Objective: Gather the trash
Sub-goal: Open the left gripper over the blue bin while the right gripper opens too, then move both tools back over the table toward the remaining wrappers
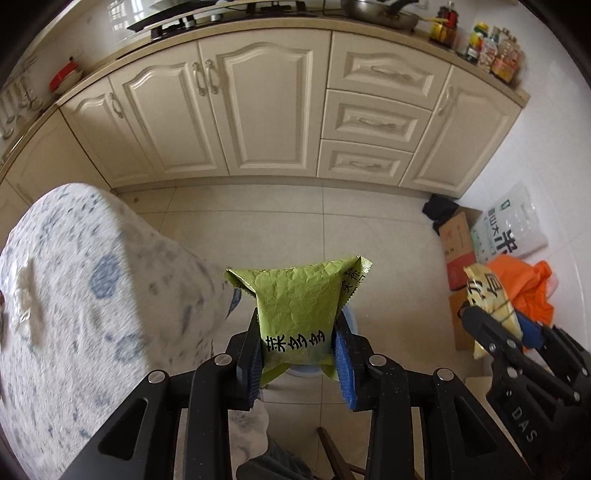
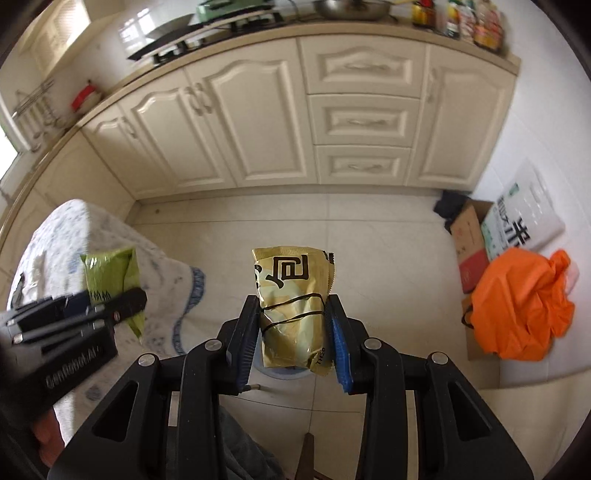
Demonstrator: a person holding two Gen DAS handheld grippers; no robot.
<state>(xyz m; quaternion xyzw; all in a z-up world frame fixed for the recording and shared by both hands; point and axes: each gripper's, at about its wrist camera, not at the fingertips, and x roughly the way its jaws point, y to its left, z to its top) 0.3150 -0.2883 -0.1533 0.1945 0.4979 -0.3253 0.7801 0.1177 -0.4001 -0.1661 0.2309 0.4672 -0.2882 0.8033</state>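
Cloth-covered table (image 1: 92,295) lower left, orange bag (image 2: 517,302) right edge. Left tongs (image 1: 297,350) clamped on green packet (image 1: 299,306); right tongs (image 2: 293,328) clamped on gold packet (image 2: 291,306), both held above floor.

You face cream cabinets (image 1: 258,110) w/ pale tiled floor (image 1: 369,229) below, hob (image 1: 177,22) above, orange bag (image 2: 517,302) right of them.

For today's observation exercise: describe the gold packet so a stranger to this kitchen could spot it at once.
Start at the cream cabinets, then drop to the black tongs in front of them. The right tongs are clamped on the gold packet, held above the tiled floor. Unlike the green packet in the left tongs, it is shiny gold with thin black bands around its middle.
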